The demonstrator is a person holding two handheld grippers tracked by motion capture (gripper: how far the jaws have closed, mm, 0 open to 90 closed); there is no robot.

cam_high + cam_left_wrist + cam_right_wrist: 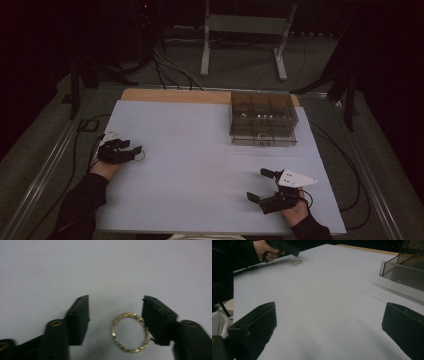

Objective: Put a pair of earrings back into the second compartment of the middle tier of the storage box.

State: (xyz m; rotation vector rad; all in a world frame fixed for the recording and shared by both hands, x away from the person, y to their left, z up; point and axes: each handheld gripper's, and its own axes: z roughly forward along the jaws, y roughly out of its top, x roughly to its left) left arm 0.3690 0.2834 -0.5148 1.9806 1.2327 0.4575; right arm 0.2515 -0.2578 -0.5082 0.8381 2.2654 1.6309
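The left gripper (115, 320) is low over the white table (200, 165), near its left edge, and its 2 jaws stand about half open around a thin gold bracelet (130, 332) that lies flat there. One jaw is just beside the bracelet; the other is apart, so I judge nothing is gripped yet. The right gripper (265, 186) waits wide open and empty, probably ready for the smoky plastic drawer box (263, 119) farther back.

Black claws (115, 320) with brass-coloured screw eyes, trailing black cables; the person wears dark sleeves (82, 200).
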